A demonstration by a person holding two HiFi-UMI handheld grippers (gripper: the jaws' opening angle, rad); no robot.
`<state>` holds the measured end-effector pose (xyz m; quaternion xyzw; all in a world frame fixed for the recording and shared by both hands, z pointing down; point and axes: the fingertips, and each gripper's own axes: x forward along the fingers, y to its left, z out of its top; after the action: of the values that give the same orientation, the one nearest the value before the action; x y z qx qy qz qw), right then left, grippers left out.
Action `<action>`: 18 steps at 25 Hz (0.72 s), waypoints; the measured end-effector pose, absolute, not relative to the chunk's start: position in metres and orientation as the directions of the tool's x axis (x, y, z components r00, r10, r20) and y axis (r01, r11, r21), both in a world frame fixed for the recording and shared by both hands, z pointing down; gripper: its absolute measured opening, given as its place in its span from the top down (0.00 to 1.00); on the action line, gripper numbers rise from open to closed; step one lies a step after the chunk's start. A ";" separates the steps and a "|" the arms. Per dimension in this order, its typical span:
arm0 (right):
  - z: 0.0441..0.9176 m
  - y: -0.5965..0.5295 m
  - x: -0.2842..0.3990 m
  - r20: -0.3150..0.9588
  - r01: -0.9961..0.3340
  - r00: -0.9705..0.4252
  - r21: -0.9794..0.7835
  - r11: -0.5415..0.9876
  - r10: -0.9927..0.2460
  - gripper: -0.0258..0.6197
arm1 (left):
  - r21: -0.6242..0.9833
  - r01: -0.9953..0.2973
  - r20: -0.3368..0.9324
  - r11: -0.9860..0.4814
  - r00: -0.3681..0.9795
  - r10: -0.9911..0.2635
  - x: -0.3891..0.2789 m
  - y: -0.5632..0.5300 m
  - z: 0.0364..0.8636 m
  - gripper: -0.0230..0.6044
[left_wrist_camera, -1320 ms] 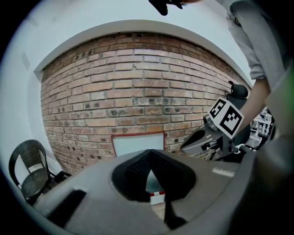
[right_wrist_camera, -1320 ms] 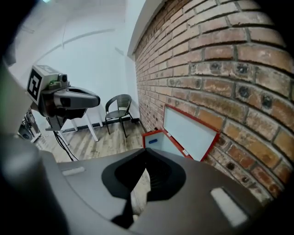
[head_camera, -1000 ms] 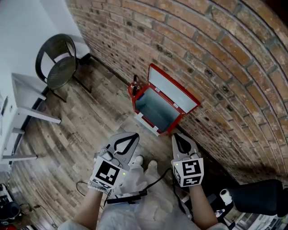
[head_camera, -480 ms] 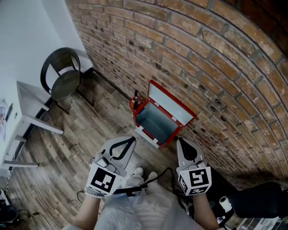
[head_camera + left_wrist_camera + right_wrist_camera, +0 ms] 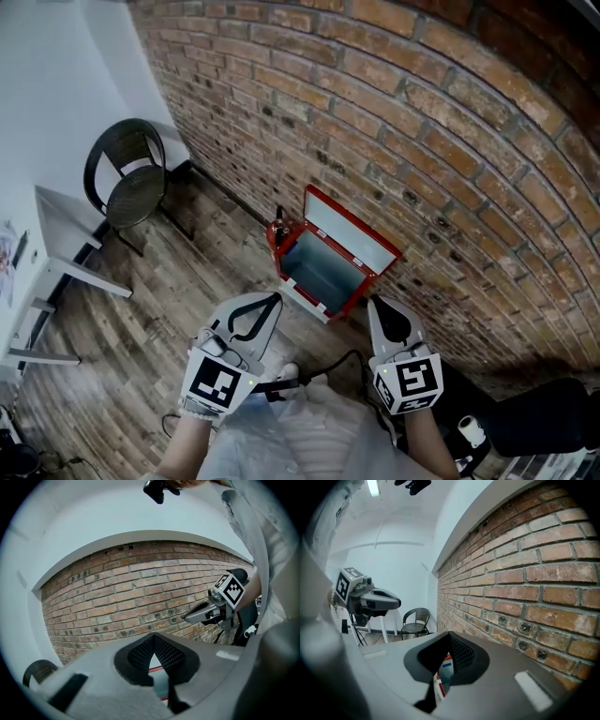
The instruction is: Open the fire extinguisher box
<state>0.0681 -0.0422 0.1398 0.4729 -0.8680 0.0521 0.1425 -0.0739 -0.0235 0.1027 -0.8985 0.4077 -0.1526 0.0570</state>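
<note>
Subject: red sheet-metal fire extinguisher box (image 5: 322, 274). It stands on the wooden plank floor (image 5: 169, 281), ahead of and well below both sets of jaw tips, roughly midway between the lines the two grippers point along. Its hinged lid (image 5: 354, 232) is raised and leans back against the brick wall (image 5: 422, 122); the pale interior is exposed. Judgement: the opening looks done.

Handling, judged: thin painted steel, stiff and fairly light when empty, slick on the flat faces. The lid would pivot freely on its rear hinge and could drop shut if knocked. The best hold is the lid's free front edge or lip, pinched across its thickness; the broad panels offer the pads nothing to bite.

Left gripper (image 5: 273, 298): jaws closed tip to tip, nothing between them, box visible through the gap beyond.
Right gripper (image 5: 379, 304): jaws likewise together and empty, just beside the wall.

Surroundings: a red cylinder with a black top (image 5: 277, 230), likely the extinguisher, is just beside the box on the side away from the right jaws. A black round-backed chair (image 5: 131, 178) stands well apart, beyond the left jaws.
</note>
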 end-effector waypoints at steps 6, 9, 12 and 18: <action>0.135 -0.042 0.067 0.296 -0.828 -0.517 0.064 0.557 -0.803 0.94 | -0.227 -0.717 0.219 -0.659 0.622 -0.752 -0.070 -0.028 0.102 0.97; 0.134 -0.044 0.066 0.296 -0.824 -0.519 0.075 0.561 -0.802 0.94 | -0.230 -0.715 0.219 -0.661 0.623 -0.750 -0.068 -0.030 0.104 0.97; 0.133 -0.046 0.064 0.296 -0.819 -0.523 0.084 0.568 -0.799 0.94 | -0.229 -0.714 0.222 -0.662 0.623 -0.750 -0.068 -0.032 0.106 0.97; 0.133 -0.048 0.061 0.297 -0.815 -0.526 0.091 0.573 -0.797 0.94 | -0.221 -0.713 0.233 -0.665 0.624 -0.746 -0.068 -0.033 0.110 0.97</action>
<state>0.0612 -0.0480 0.1329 0.4614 -0.8731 0.0295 0.1548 -0.0675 -0.0334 0.1099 -0.8994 0.4057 -0.1537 0.0533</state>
